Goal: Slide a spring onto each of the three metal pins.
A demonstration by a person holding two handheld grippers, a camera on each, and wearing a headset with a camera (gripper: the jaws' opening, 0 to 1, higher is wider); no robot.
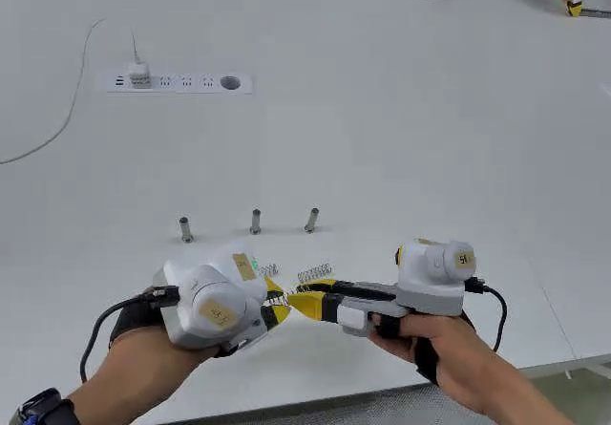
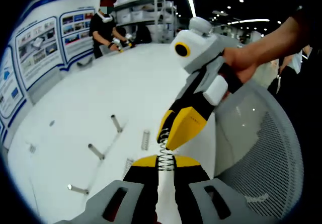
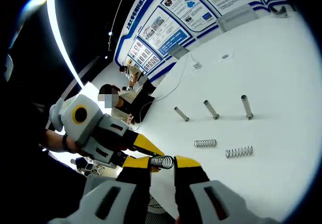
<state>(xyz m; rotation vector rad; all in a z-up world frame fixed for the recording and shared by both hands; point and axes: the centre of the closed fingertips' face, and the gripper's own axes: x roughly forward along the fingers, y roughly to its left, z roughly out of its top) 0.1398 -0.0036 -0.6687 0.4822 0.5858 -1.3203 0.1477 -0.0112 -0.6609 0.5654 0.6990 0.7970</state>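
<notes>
**Both grippers meet on one spring, in front of the pin row**

Head view: the left gripper [image 1: 277,303] and the right gripper [image 1: 294,301] point at each other just above the near edge of the white workbench [image 1: 410,158], yellow jaw tips almost touching. Between the tips sits the held spring [image 1: 278,300], clear of the table.

Left gripper view: its jaws are drawn in on the lower coils of the held spring [image 2: 165,157], which runs forward along them. The upper end meets the yellow jaw tip of the right gripper [image 2: 170,142].

Right gripper view: the held spring [image 3: 162,161] lies crosswise in the narrow gap between its jaw tips, each end against a jaw, so it is clenched here too.

The other parts rest on the bench. The first loose spring [image 1: 269,270] and the second loose spring [image 1: 314,273] lie flat just beyond the jaws. Farther back stand the left pin [image 1: 185,229], middle pin [image 1: 255,221] and right pin [image 1: 311,220] in a row, all bare. A power strip [image 1: 177,83] lies well behind them.
</notes>
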